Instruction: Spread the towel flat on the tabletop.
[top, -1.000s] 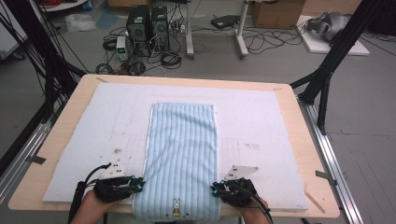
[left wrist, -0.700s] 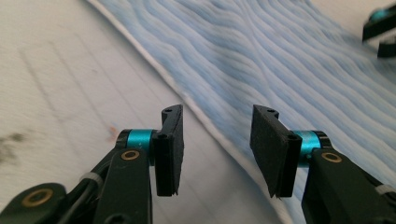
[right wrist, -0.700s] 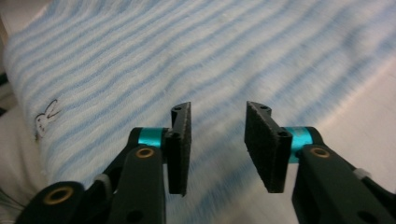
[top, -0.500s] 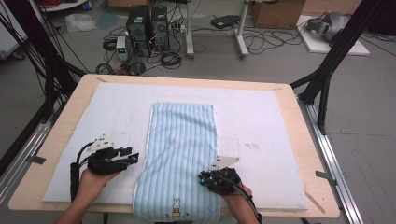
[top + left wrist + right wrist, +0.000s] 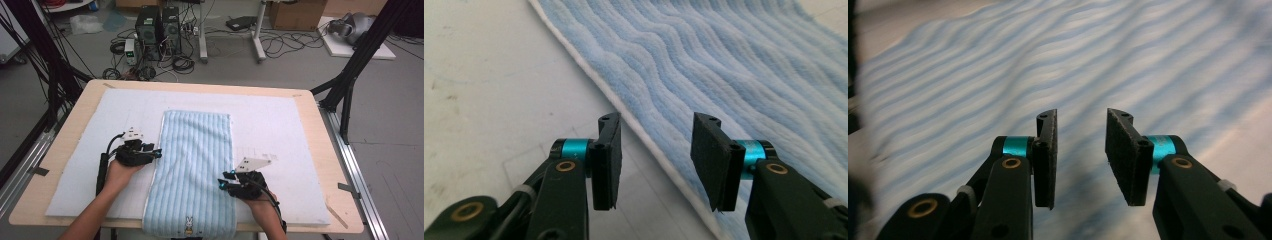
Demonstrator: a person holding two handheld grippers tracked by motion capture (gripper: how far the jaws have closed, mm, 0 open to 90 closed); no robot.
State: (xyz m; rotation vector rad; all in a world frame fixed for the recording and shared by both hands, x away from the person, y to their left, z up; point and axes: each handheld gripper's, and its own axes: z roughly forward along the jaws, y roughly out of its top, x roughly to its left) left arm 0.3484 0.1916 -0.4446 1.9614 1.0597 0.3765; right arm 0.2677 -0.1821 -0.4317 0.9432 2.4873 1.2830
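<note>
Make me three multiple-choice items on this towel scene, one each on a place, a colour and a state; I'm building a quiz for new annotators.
1. Where does the left gripper sit against the towel?
A. at its left long edge
B. on its far short edge
C. on the bunny mark at the near end

2. What colour is the towel?
A. plain red
B. light blue with stripes
C. dark green

3. How do the right gripper's jaws stand?
A. clamped on a towel corner
B. apart, with nothing between them
C. shut on a cable

Answers: 1 A, the high view and the left gripper view show its jaws at the towel's white-trimmed left edge; 2 B, pale blue ribbed stripes show in all views; 3 B, the right gripper view shows a clear gap between the jaws above the towel.
</note>
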